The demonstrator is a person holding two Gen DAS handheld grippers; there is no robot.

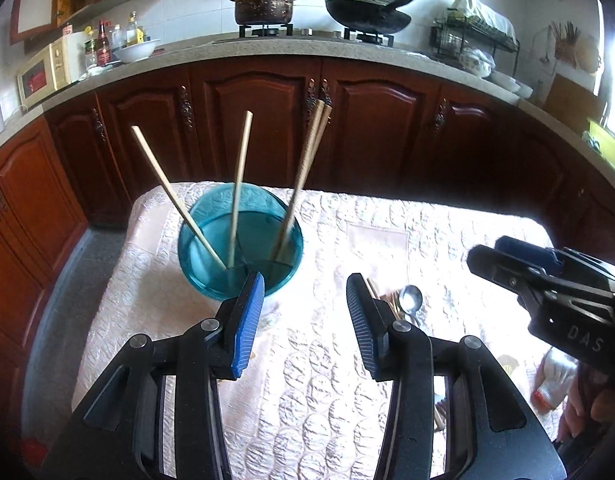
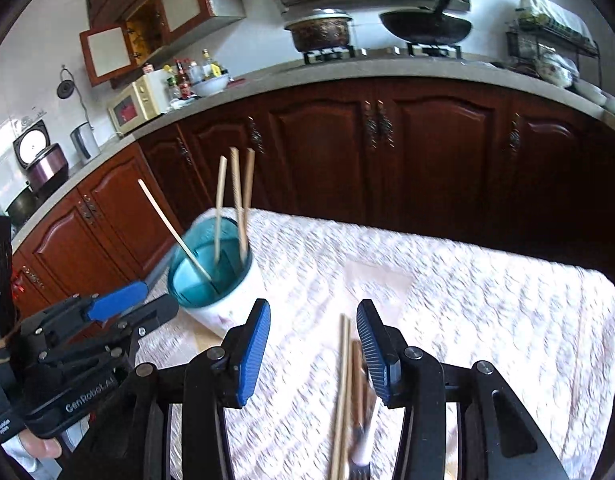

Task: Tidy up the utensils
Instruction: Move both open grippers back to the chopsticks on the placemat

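Observation:
A teal cup (image 1: 240, 240) stands on the quilted white tablecloth (image 1: 315, 360) and holds several wooden chopsticks (image 1: 240, 184). My left gripper (image 1: 305, 292) is open and empty just in front of the cup. A metal spoon (image 1: 410, 300) and more chopsticks lie by its right finger. My right gripper (image 2: 313, 320) is open and empty above loose chopsticks (image 2: 343, 392) and a white-handled utensil (image 2: 365, 440) on the cloth. The cup (image 2: 211, 276) sits to its left. Each gripper shows in the other's view, the right one (image 1: 519, 264) and the left one (image 2: 123, 304).
Dark wooden cabinets (image 1: 267, 120) run behind the table under a counter with a stove, a pot (image 1: 263, 4) and a wok (image 1: 367, 12). A microwave (image 2: 137, 102) and bottles stand at the left. The table's far edge (image 2: 427, 236) drops toward the cabinets.

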